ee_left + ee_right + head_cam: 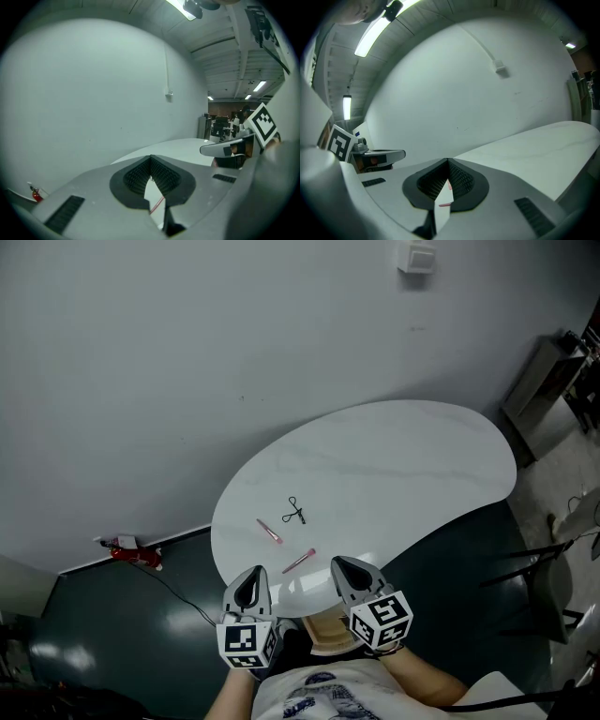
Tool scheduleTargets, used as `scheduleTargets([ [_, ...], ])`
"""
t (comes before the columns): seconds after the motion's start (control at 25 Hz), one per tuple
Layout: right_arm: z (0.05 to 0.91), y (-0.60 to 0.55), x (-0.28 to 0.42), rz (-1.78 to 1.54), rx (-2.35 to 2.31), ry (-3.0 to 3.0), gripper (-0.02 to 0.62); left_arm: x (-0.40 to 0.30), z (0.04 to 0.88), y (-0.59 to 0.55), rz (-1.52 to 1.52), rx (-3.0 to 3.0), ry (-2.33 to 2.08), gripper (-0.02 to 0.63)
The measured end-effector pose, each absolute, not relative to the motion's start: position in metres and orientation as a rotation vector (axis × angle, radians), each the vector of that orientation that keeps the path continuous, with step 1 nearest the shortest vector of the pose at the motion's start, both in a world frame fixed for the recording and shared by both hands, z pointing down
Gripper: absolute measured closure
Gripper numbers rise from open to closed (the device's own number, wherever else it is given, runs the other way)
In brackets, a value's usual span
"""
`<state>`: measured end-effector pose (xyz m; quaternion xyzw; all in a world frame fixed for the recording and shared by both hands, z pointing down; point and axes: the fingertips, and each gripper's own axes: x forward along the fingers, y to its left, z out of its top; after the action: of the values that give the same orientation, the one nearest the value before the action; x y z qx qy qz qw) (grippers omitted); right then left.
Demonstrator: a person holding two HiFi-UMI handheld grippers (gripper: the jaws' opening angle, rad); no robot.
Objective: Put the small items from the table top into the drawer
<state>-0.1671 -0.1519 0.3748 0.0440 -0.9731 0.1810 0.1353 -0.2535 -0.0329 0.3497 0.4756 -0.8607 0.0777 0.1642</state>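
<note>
On the white oval table (pixel 403 465), near its front-left edge, lie a small black looped tool (pixel 296 511) and two pink sticks, one (pixel 270 532) further back and one (pixel 299 561) near the rim. My left gripper (pixel 254 572) hovers at the table's front rim, shut and empty. My right gripper (pixel 340 564) is beside it to the right, also shut and empty. Below and between them a tan drawer (pixel 328 632) shows under the rim. In the left gripper view a pink stick (pixel 158 202) shows through the slit below the closed jaws.
A red object (pixel 131 550) with a black cable lies on the dark floor by the wall at left. Black chair frames (pixel 539 563) and equipment stand at the right. A white box (pixel 416 257) is mounted on the wall.
</note>
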Motion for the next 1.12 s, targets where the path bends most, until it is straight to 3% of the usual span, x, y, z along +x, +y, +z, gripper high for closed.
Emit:
scheduleTargets([
  [1.12, 0.448, -0.144, -0.257, 0.445, 0.671, -2.653, 0.574, -0.356, 0.438, -0.084, 0.314, 1.853, -2.023, 0.586],
])
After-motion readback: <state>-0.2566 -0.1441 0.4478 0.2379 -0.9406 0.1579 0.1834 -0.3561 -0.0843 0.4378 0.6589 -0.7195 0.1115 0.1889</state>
